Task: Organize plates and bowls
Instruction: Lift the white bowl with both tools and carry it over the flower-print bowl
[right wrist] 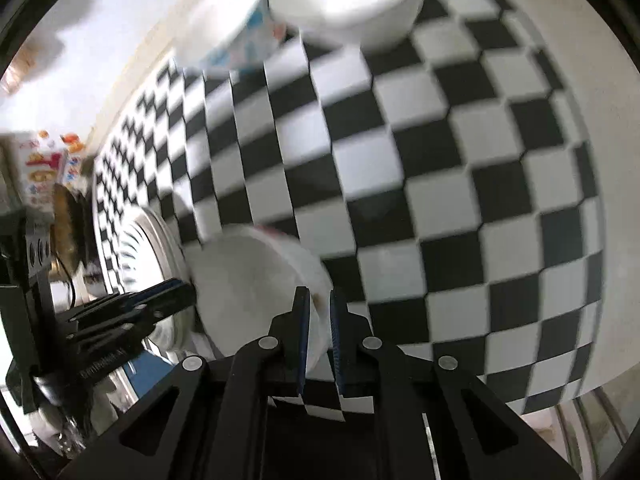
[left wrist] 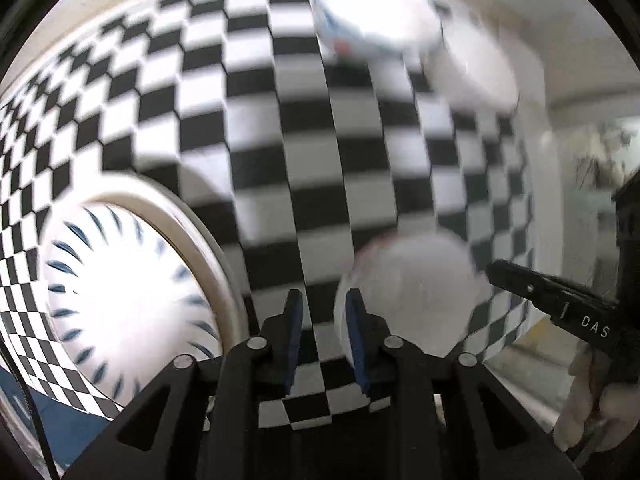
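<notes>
Right wrist view: bowl (right wrist: 256, 292) rim pinched in right hand-held gripper (right wrist: 319, 300) — tilted.

Left gripper (left wrist: 323, 336): its 2 blue-padded fingers (left wrist: 294, 320) stand apart with a clear gap and nothing between them, and in the right wrist view it shows at the left edge, pointing right. Right gripper (right wrist: 319, 332): fingers (right wrist: 303, 332) close together, clamped on the rim of a white bowl (right wrist: 256, 284); in the left wrist view it enters from the right edge, a pale gloved hand (left wrist: 592, 412) below it.
</notes>
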A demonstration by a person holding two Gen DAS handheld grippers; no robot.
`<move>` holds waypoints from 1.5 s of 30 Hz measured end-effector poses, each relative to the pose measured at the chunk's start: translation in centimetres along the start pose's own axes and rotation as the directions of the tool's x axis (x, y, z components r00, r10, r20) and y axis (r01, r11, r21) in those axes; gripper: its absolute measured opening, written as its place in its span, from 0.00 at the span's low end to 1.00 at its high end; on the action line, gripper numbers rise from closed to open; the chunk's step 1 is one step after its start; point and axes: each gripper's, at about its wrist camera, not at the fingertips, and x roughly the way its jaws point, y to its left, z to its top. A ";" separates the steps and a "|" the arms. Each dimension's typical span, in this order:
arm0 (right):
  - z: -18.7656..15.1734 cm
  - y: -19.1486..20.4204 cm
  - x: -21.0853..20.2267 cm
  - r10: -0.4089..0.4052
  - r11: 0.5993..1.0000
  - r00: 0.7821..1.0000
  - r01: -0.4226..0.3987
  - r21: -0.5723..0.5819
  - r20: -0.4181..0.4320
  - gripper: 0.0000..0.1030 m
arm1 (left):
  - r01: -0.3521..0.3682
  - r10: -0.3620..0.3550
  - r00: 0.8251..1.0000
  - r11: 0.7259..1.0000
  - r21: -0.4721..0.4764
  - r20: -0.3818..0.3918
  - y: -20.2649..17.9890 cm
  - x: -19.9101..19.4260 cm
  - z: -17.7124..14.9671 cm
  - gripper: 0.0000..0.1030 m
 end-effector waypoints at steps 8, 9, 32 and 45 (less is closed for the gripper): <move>7.7 -0.5 -8.1 -0.019 1.000 0.979 0.017 0.014 0.205 0.27 | 0.061 -0.054 0.994 0.995 -0.074 0.096 1.4 -3.5 9.4 0.29; 8.7 -0.8 -8.3 -0.028 0.999 0.976 0.022 0.029 0.214 0.27 | 0.064 -0.057 0.994 0.995 -0.074 0.091 1.4 -3.1 10.4 0.29; 27.6 7.6 2.3 -0.005 0.978 0.998 -0.009 -0.210 -0.068 0.27 | 0.119 -0.127 0.991 0.974 -0.191 -0.032 1.9 3.8 17.3 0.28; 26.9 9.2 4.5 -0.059 0.965 0.994 0.034 -0.260 -0.087 0.16 | 0.100 -0.097 0.995 0.978 -0.185 0.023 1.3 2.5 17.3 0.20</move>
